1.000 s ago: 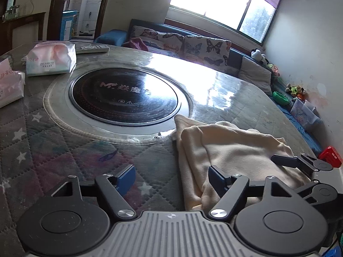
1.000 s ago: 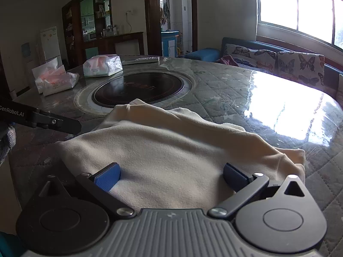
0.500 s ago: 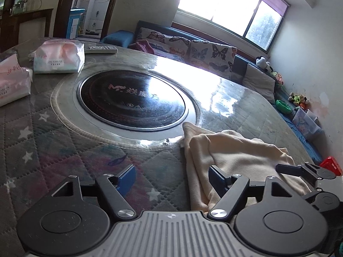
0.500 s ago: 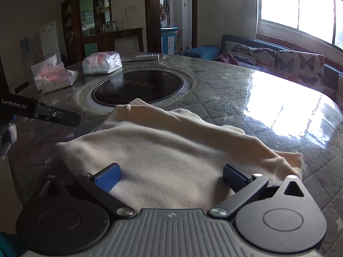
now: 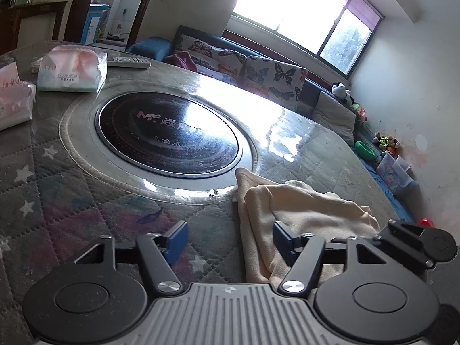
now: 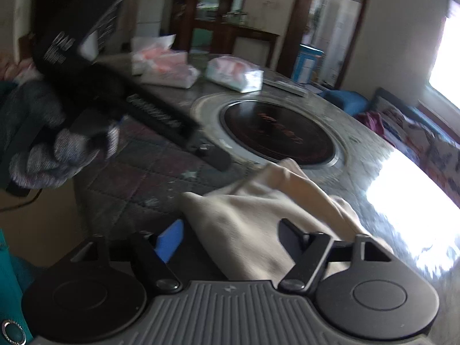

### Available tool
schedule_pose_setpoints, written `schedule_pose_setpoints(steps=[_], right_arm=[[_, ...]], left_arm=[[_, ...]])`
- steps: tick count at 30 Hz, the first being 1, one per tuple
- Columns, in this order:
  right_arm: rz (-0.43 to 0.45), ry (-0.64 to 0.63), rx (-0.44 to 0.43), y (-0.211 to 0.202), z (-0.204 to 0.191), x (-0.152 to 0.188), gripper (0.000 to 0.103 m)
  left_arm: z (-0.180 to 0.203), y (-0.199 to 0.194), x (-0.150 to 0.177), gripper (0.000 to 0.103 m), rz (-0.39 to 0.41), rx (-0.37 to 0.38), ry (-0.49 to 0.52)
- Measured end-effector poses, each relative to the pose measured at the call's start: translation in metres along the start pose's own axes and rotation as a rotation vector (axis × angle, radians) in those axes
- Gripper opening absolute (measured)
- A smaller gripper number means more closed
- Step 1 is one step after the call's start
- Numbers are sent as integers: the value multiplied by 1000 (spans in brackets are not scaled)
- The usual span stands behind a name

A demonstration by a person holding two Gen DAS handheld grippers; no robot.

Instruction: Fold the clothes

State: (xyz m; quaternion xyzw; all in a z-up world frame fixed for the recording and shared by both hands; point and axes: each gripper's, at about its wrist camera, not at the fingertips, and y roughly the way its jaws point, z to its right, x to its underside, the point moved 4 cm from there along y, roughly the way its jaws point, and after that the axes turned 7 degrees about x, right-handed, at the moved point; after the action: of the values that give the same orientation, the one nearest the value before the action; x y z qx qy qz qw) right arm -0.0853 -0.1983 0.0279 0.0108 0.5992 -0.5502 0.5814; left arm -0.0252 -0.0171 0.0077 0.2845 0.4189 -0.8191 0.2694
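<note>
Both claws, left gripper (image 5: pixel 227 240) and right gripper (image 6: pixel 230 237), gape wide, holding nothing. Cream garment (image 5: pixel 304 215) lies bunched, layered on table (image 5: pixel 72 201). Fold stage undeterminable; edges uneven.

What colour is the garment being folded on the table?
Plain cream, no pattern: the soft cream fleece garment shows best in the left wrist view.

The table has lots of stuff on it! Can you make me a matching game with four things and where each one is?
Things:
1. cream garment
2. tissue pack
3. remote control
4. black round cooktop

Places:
A. sunk into the middle of the table
B. at the far table edge, just behind the tissue pack
C. in front of both tools, touching the cooktop's rim
D. far left of the cooktop

Pairs: 1-C, 2-D, 3-B, 4-A
</note>
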Motion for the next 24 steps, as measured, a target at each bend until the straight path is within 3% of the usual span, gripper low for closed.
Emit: schedule_pose_setpoints(steps=[4,15,24], right_arm=[[-13,-97,8,7,-15,-4,59],[4,-23,7,7,-3,-10,22],[46,57,-1,-2,13,-13,16]], left_arm=[[-5,3,1,58,-16,42,-60],[-15,12,1,64,-30,141,-257],[-15,28,2,78,-48,255,-498]])
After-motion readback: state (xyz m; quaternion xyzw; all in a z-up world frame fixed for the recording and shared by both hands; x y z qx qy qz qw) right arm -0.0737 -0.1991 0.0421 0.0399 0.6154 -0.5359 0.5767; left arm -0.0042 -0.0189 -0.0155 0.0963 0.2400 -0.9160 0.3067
